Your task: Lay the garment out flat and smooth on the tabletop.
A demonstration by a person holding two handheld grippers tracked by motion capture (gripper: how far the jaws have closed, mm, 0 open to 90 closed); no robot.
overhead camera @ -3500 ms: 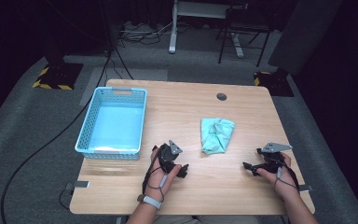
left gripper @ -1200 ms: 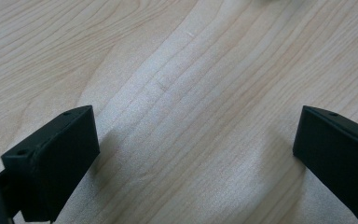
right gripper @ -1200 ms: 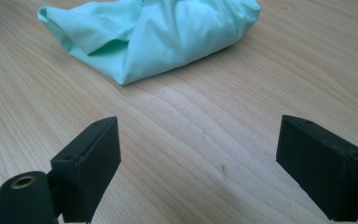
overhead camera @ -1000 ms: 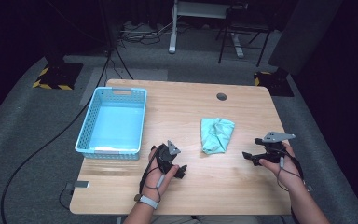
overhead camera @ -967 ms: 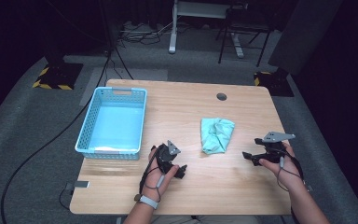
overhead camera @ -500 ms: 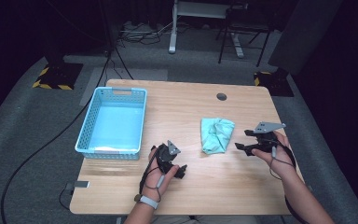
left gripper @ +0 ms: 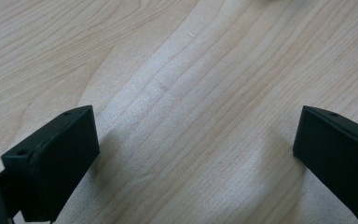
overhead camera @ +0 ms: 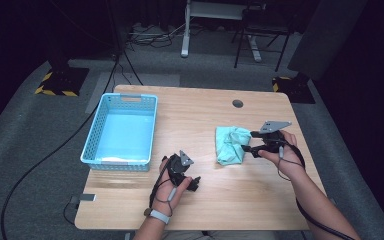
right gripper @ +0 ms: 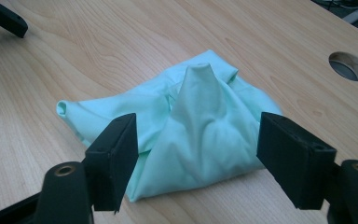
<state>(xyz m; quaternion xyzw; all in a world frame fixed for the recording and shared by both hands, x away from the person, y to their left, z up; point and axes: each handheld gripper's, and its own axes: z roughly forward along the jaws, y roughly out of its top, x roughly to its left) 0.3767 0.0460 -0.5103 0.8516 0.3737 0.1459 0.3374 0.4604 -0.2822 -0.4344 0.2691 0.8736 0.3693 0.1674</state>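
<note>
A crumpled mint-green cloth (overhead camera: 231, 145) lies on the wooden table (overhead camera: 205, 210), right of centre. My right gripper (overhead camera: 249, 141) has come up to the cloth's right edge, held level and pointing left. In the right gripper view its black jaws stand on either side of the cloth's near bulge (right gripper: 200, 130). They have just been closing but the pads do not press on the fabric, so it is open. My left gripper (overhead camera: 187, 172) rests low over bare wood near the front of the table. Its jaws (left gripper: 196, 154) are spread wide with nothing between them.
A light blue plastic basket (overhead camera: 92, 150) stands at the table's left side. A round cable hole (overhead camera: 237, 103) sits near the far edge, also seen as a hole (right gripper: 349, 65) past the cloth. Cables and stand legs lie on the floor behind the table.
My right gripper has moved left and slightly up, from the table's right edge to the cloth, with its jaws narrowing. The left gripper and the cloth have stayed put.
</note>
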